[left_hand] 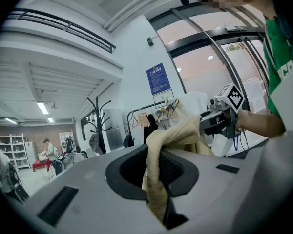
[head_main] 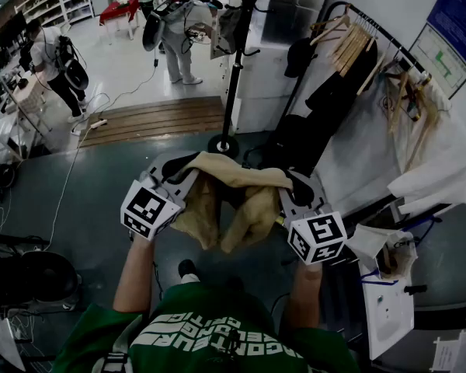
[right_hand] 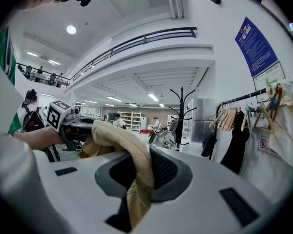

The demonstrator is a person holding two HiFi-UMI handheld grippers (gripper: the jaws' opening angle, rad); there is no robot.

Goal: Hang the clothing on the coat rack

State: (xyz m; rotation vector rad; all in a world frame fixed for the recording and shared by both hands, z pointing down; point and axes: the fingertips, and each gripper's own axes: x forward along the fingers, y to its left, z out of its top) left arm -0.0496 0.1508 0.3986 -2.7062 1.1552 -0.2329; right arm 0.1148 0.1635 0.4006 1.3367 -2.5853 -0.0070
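Observation:
A tan garment (head_main: 231,196) hangs stretched between my two grippers in front of my chest. My left gripper (head_main: 171,183) is shut on one end of the garment (left_hand: 158,179), the cloth pinched between its jaws. My right gripper (head_main: 295,189) is shut on the other end of the garment (right_hand: 136,179). The black coat rack (head_main: 234,68) stands ahead on its round base, a grey item hanging on one of its hooks. It shows as a branched pole, the coat rack (right_hand: 180,116), in the right gripper view and as the coat rack (left_hand: 98,123) in the left gripper view.
A clothes rail (head_main: 365,33) with wooden hangers and dark clothes stands at the right, white cloth (head_main: 435,162) draped beside it. People (head_main: 179,29) stand at the far end near a wooden platform (head_main: 155,119). Cables run across the floor at left.

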